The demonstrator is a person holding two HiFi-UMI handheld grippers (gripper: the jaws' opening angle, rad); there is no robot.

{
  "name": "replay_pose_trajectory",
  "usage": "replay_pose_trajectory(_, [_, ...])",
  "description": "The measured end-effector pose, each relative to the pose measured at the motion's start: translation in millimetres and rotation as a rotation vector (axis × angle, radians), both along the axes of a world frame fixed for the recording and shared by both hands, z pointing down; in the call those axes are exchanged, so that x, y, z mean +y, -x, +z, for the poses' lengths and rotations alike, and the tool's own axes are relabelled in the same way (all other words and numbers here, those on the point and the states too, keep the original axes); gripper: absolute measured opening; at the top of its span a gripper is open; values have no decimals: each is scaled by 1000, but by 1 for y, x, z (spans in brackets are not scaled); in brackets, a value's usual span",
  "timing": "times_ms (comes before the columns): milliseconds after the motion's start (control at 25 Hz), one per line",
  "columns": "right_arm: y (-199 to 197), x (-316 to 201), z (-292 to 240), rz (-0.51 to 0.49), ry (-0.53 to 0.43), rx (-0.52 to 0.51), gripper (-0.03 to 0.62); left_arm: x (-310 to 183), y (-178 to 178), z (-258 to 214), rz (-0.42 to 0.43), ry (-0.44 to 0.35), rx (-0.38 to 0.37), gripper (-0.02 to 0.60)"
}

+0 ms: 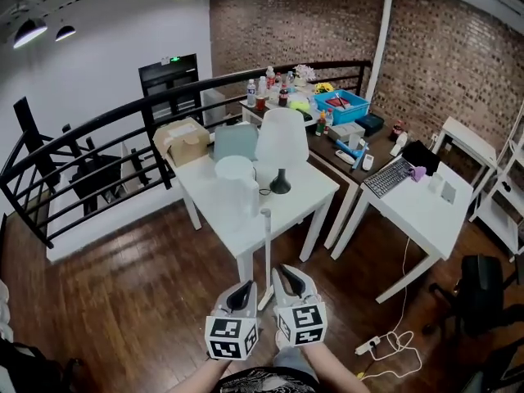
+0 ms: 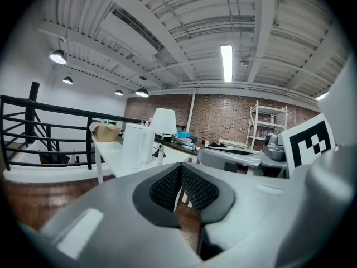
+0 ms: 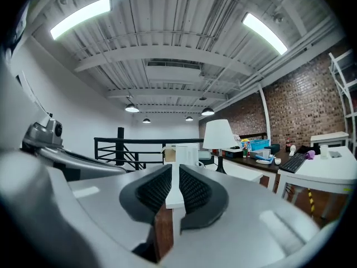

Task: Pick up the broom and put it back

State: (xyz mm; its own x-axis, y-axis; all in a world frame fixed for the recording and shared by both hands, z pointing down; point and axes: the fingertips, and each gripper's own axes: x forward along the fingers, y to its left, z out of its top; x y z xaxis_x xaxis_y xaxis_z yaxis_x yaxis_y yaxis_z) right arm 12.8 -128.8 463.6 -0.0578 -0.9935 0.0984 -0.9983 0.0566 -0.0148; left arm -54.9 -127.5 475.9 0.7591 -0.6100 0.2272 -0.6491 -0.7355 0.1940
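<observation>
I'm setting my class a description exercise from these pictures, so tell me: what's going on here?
A person holds a two-jaw gripper in each hand above a wooden floor. The right gripper is closed on a white upright pole, apparently the broom handle, which stands just in front of the white table. The left gripper sits beside it with its jaws together, holding nothing. The broom's head is not in view.

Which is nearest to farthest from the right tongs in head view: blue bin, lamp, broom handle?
1. broom handle, gripped in the right tongs.
2. lamp, on the white table ahead.
3. blue bin, farthest back, right of centre.
</observation>
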Motion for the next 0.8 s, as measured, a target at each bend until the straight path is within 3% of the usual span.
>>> replay_pose_trajectory(160, [15, 27, -5, 16, -4, 12, 0, 20, 3, 1, 40, 1, 22, 5])
replay_pose_trajectory(800, [25, 98, -18, 83, -19, -21, 0, 79, -15, -22, 157, -32, 97, 5])
